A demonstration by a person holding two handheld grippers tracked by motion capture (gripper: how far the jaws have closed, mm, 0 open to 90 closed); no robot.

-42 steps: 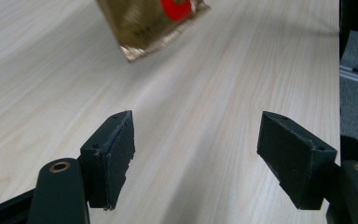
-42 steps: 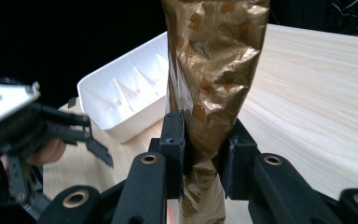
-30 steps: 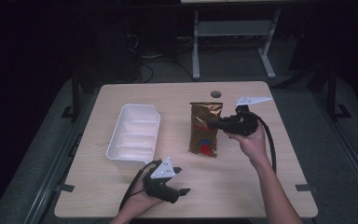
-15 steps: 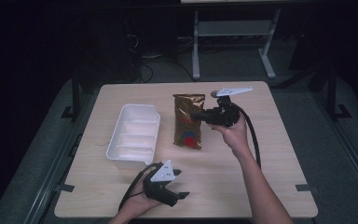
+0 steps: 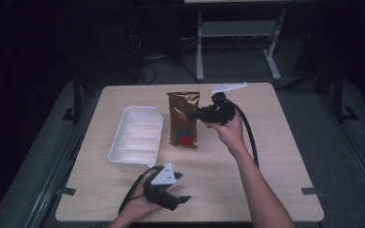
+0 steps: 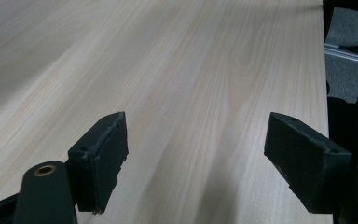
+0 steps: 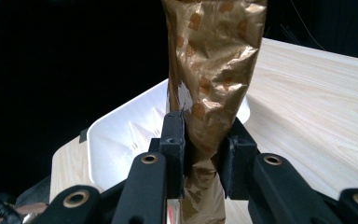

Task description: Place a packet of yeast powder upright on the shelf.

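The high view looks forward and down from above the near edge of the wooden table [image 5: 266,180], well off. The left gripper view skims the tabletop close up. The right gripper view faces the white tray [image 7: 121,135], shared with the high view [image 5: 138,137].

The bag [image 5: 184,121] looks like thin metallic foil, glossy gold-brown and creased, and it catches light in bright patches in the right gripper view [image 7: 213,70]. Just beside the bag, the tray [image 5: 137,138] looks like white moulded plastic, smooth with a soft sheen and ribbed inside. The table [image 5: 275,156] under both has a pale wood-grain top with a matt, smooth finish. The left gripper's [image 6: 196,158] pads look like black matt foam, rough at the edges.
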